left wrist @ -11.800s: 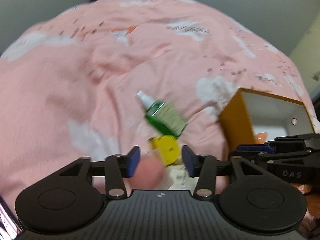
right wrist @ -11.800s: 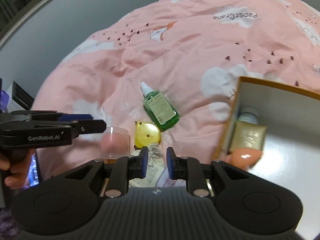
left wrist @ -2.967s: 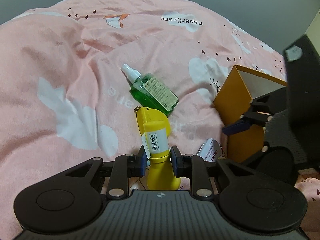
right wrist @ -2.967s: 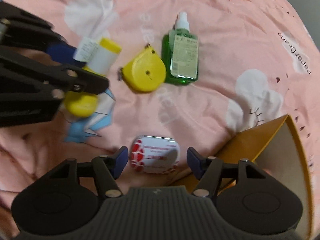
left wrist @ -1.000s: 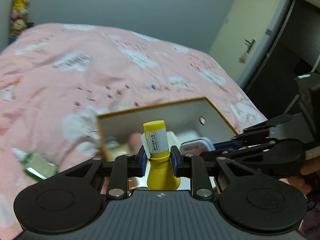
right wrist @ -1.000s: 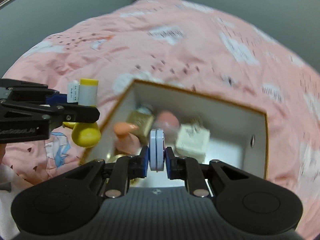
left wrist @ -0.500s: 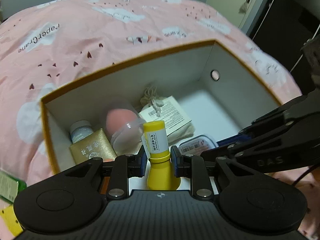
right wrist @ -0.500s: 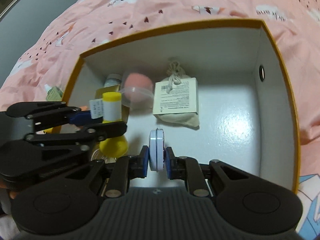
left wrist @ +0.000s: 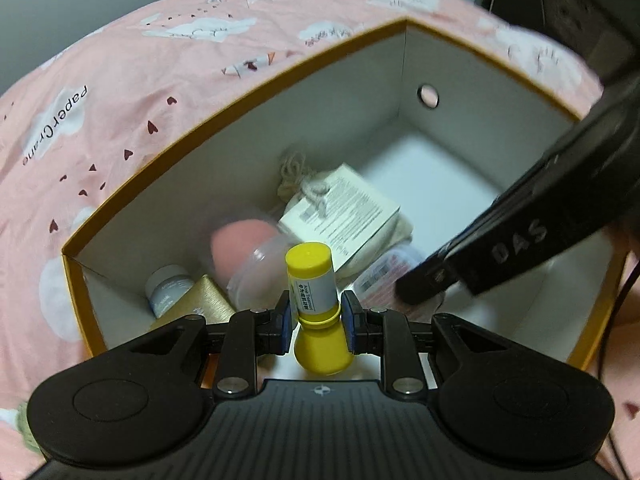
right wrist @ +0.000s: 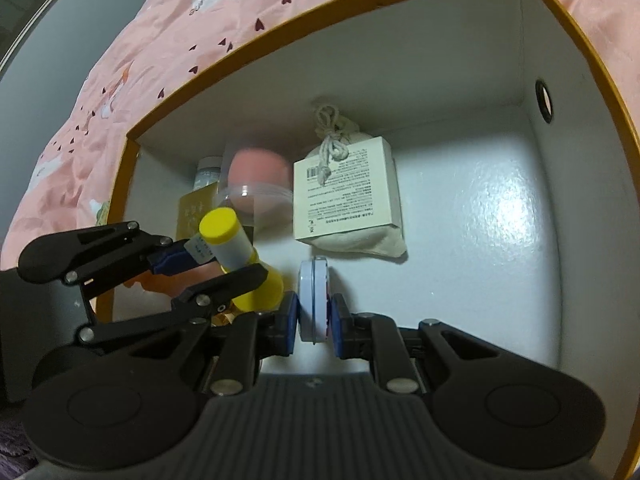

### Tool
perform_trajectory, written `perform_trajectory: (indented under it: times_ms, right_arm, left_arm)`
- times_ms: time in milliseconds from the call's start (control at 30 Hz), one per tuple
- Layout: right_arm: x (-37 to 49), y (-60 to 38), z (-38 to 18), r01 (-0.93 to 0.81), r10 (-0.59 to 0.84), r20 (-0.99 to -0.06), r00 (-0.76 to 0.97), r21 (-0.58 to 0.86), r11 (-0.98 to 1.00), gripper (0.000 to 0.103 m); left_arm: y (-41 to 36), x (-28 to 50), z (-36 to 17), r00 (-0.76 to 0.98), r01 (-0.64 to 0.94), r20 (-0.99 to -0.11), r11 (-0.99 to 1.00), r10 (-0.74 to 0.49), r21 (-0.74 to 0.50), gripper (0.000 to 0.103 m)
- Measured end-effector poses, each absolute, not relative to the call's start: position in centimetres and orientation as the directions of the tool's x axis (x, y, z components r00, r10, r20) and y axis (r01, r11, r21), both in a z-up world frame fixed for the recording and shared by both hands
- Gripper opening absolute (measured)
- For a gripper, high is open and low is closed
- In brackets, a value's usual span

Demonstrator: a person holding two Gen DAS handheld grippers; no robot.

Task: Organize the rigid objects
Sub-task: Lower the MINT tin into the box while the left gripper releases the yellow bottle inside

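My left gripper [left wrist: 314, 322] is shut on a yellow bottle [left wrist: 310, 280] with a white label, held inside the orange-rimmed white box [left wrist: 240, 108]. It also shows in the right wrist view [right wrist: 228, 232]. My right gripper [right wrist: 314, 322] is shut on a flat round tin [right wrist: 313, 300], held on edge low over the box floor [right wrist: 500, 216]. The right gripper's arm crosses the left wrist view [left wrist: 512, 240]. The two grippers are side by side in the box.
In the box lie a pink sponge in a clear case [right wrist: 256, 178], a cloth pouch with a printed card [right wrist: 346, 188], a gold box [left wrist: 200, 300] and a grey-capped jar [left wrist: 168, 288]. A pink duvet [left wrist: 120, 80] surrounds the box.
Both grippers have moved lower and deeper into the box, each still holding its object. The box fills more of both views.
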State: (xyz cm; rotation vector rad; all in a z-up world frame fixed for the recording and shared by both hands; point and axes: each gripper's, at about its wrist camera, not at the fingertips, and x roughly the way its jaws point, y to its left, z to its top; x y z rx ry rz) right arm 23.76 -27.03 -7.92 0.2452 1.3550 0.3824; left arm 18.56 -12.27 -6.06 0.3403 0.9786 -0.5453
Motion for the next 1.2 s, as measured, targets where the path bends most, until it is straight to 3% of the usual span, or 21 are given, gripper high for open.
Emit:
perform_trajectory:
  times_ms: [267,400,900,1200]
  right_arm:
    - [24.0,-26.8,-7.9,-0.119,0.364,-0.915,0.172,0.348,0.930,0.017]
    - [24.1,-26.8,-7.9,-0.122,0.319,-0.930,0.184,0.300,0.946,0.021]
    - [24.0,-24.4,-8.2,-0.171,0.264,-0.949,0.173,0.235,0.957,0.025]
    - [23.8,-23.3,-8.4,-0.192,0.200,-0.961,0.192,0.163,0.968,0.027]
  left_arm:
    - [-12.1,18.4,-5.8,0.437,0.587,-0.858,0.809,-0.270,0.045,0.032]
    - [-11.0,18.1,-4.4,0.442,0.570,-0.840,0.822,-0.315,-0.008,0.054]
    - [-6.7,16.8,-0.5,0.523,0.477,-0.769,0.874,-0.367,-0.093,0.056]
    - [-5.9,16.7,-0.4,0.499,0.464,-0.793,0.881,-0.348,-0.094,0.055]
